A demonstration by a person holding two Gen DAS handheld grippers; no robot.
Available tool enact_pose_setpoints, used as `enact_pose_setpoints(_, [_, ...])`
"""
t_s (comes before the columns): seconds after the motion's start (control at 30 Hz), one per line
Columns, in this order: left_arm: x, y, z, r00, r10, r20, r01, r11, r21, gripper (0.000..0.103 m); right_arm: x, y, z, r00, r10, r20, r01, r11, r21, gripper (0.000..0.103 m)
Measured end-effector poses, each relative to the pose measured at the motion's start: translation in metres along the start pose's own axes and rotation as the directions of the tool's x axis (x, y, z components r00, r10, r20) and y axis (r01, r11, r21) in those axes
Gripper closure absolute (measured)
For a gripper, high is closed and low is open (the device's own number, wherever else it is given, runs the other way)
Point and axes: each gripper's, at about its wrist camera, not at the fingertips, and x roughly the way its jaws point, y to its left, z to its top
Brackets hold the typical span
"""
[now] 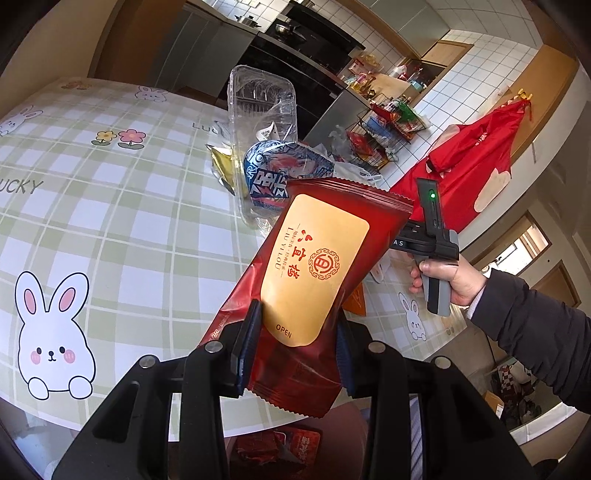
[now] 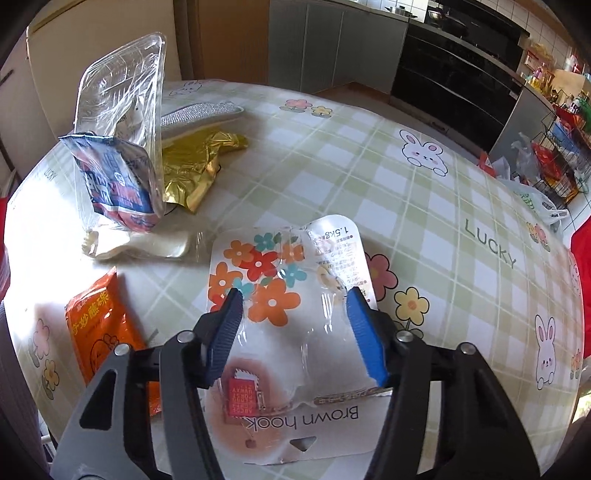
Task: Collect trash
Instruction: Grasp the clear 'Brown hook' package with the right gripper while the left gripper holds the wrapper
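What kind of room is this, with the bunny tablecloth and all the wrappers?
Most likely a home kitchen with a dining table: a dark cooktop with pots sits by a white tiled wall, a wire rack of groceries stands nearby, and the table is strewn with snack packaging.

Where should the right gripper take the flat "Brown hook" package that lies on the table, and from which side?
Grip the Brown hook package across its raised clear blister, coming down from above. The card lies flat on the table, so its edges offer little to pinch, while the bulging plastic middle probably does. The right gripper already straddles that middle; I cannot tell if its fingers touch it.
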Motion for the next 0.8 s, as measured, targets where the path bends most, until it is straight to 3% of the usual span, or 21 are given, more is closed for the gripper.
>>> enact_pose_setpoints(0.1, [0.000,0.001,-0.001,1.000,0.002,-0.001,-0.002,1.000,-0.005,0.067,0.006,0.006,-0.003,0.999,-0.024,-0.038,0.022,0.999,-0.042,0.043])
enact_pose_setpoints(0.8, [-0.010,-0.024,0.001,1.000,0.002,0.014,-0.002,0.999,0.042,0.067,-0.042,0.015,-0.019,0.996,-0.067,0.056,0.070,0.997,-0.043,0.045])
